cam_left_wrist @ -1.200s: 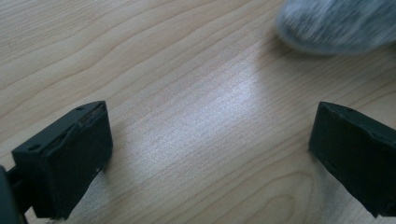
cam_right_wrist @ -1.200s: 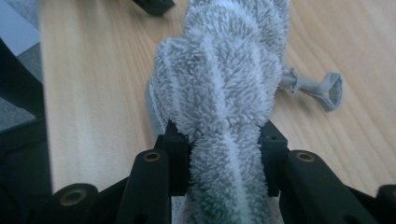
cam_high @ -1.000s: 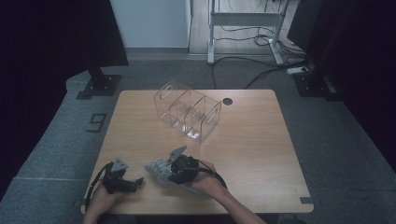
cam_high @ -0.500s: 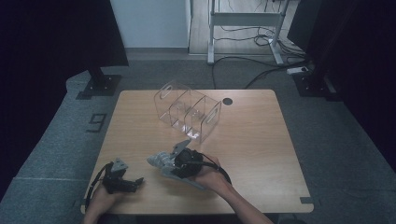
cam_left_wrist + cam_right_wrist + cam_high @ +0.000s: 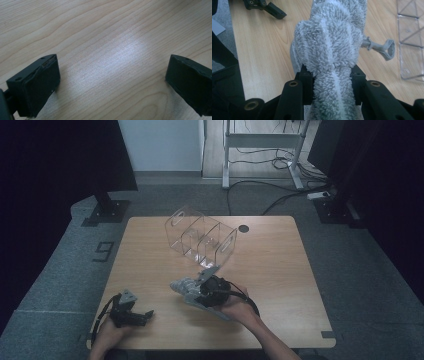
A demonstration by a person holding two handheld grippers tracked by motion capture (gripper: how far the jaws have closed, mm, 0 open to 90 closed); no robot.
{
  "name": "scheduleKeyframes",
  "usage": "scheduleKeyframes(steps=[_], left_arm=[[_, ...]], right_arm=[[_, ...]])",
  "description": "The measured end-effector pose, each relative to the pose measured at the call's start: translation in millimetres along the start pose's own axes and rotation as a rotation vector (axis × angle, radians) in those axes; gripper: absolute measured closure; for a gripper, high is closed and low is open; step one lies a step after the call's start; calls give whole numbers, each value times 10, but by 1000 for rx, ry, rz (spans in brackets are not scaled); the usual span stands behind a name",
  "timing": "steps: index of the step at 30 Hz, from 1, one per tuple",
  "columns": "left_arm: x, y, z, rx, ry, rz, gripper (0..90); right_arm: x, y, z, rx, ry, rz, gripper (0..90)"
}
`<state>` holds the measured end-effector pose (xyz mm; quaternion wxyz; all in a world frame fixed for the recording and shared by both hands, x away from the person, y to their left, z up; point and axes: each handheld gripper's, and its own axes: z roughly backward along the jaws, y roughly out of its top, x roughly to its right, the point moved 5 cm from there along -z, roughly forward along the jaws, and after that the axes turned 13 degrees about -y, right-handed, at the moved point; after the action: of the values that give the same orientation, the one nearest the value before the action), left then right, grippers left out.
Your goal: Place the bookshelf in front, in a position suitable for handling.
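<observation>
A light wooden desk (image 5: 270, 270) stands on grey carpet (image 5: 360, 270) in a dim room. At twelve o'clock a pale wall (image 5: 160, 145) meets the floor beside a white metal frame (image 5: 260, 142) with cables (image 5: 280, 195) trailing under it. Dark panels (image 5: 60, 160) rise at ten and two o'clock. A power strip (image 5: 320, 196) lies at one o'clock.

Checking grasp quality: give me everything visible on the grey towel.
The grey towel is fluffy terry with paler stripes, rolled or bunched into a thick bundle. A small hanging loop sticks out from one side. The right gripper pinches it, both jaws pressing into the pile. In the high view it is carried above the wooden table, near the clear organizer, not touching it.
</observation>
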<state>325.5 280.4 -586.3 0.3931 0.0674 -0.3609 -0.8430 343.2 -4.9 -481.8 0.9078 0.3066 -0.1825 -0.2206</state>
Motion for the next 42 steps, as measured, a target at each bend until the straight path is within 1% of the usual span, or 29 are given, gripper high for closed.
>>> scheduleKeyframes(steps=[3,6,7,8,13,14,16,17,18,19,20,26,27,32,33,34,37,39,42], left_arm=[[0,0,0,0,0,0,0],[0,0,0,0,0,0,0],[0,0,0,0,0,0,0],[0,0,0,0,0,0,0],[0,0,0,0,0,1,0],[0,0,0,0,0,1,0],[1,0,0,0,0,1,0],[1,0,0,0,1,1,0],[1,0,0,0,1,1,0],[1,0,0,0,1,2,0],[1,0,1,-1,1,2,0],[1,0,0,-1,0,2,0],[2,0,0,-1,0,2,0],[1,0,0,-1,0,2,0],[1,0,0,-1,0,2,0],[1,0,0,-1,0,2,0],[1,0,0,-1,0,2,0],[1,0,0,-1,0,3,0],[1,0,0,-1,0,3,0]], right_arm=[[30,-25,24,2,-7,-5,644],[109,-98,86,0,-20,-18,643],[109,-98,86,0,-20,-18,643],[152,-138,115,1,-30,-24,643],[239,-223,178,-2,-51,-45,643],[297,-277,216,-3,-61,-58,643],[318,-294,228,-2,-64,-63,643],[369,-343,262,-3,-74,-79,643],[369,-343,262,-3,-74,-79,643],[396,-368,279,-6,-80,-83,643],[448,-424,319,-11,-89,-99,642],[547,-541,404,-13,-111,-121,641],[588,-591,437,-15,-120,-130,641],[706,-728,527,-18,-150,-153,641],[706,-728,527,-18,-150,-153,641],[755,-781,563,-19,-164,-164,640],[796,-827,596,-20,-176,-171,640],[860,-903,652,-23,-193,-184,640],[921,-977,710,-28,-211,-194,640]])
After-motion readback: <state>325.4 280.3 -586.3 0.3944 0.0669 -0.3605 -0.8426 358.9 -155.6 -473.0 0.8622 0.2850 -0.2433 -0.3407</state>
